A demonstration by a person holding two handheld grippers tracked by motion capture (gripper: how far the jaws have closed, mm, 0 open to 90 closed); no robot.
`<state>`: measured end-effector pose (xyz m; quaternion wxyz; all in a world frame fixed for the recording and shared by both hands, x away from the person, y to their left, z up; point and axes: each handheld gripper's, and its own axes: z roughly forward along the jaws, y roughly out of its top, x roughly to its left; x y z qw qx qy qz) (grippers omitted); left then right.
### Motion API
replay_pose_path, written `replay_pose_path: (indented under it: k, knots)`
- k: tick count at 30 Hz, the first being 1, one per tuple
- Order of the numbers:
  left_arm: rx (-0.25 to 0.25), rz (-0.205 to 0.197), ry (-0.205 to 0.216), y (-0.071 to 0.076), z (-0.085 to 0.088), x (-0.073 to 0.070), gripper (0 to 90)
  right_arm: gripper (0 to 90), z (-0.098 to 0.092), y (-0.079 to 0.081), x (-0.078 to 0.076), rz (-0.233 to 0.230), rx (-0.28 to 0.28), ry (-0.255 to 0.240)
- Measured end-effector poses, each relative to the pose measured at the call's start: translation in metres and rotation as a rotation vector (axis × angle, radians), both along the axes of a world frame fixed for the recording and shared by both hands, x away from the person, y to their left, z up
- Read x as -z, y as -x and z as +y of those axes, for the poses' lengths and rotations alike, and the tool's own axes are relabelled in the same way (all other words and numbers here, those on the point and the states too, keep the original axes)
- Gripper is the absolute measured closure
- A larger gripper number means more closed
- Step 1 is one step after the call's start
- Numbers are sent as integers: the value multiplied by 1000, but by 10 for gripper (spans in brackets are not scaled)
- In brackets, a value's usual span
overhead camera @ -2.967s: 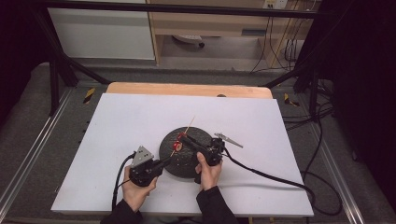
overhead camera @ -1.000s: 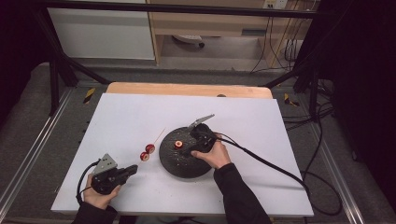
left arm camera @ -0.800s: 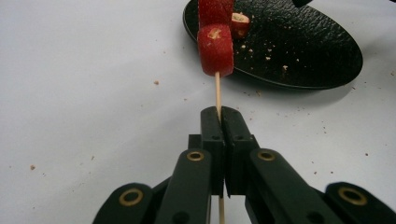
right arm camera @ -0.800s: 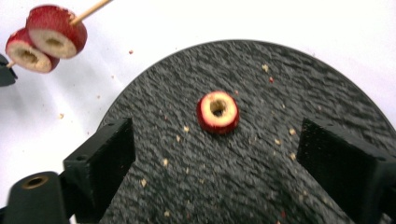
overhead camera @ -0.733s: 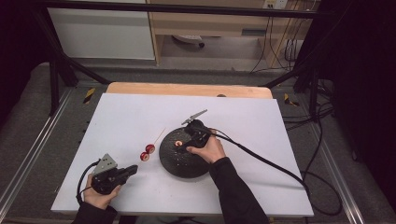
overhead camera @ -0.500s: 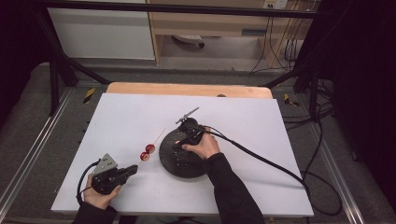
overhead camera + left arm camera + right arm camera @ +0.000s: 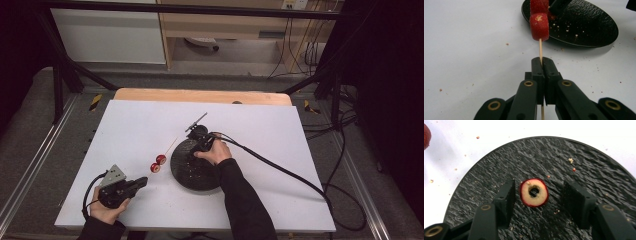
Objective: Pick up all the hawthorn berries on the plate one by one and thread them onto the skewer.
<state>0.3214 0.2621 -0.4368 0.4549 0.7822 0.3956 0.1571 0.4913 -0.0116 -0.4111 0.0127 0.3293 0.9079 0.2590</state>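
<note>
Overhead, I see the white table with wide bare stretches along its far edge and right edge, and free room by the near right corner. The black plate sits near the middle. My right gripper reaches over the plate's far rim; my left gripper rests toward the near left corner, pinching a skewer that carries two red fruit pieces just left of the plate.

From the left gripper view, the jaws are pressed tight together on the thin skewer, which runs up to the fruit pieces at the plate's edge; crumbs speckle the table around them.

In the right gripper view, a cored fruit slice, red-skinned and pale inside, lies flat on the plate. The jaws have just been closing and stand on either side of it, the left pad just beside it, the right one apart. The overhead camera cannot make out this slice.
</note>
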Motion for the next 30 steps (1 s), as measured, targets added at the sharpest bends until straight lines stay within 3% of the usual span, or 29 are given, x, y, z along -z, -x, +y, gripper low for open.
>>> replay_pose_path:
  k: [14,22,30]
  knots:
    - [0,-1,-1,0,0,0,883,604,-1,-7,3,48,-10,-9]
    - [-1,-2,0,0,0,0,883,618,-2,-6,1,63,-1,-24]
    - [2,-7,-3,1,-1,0,883,620,-6,1,-12,62,8,-45]
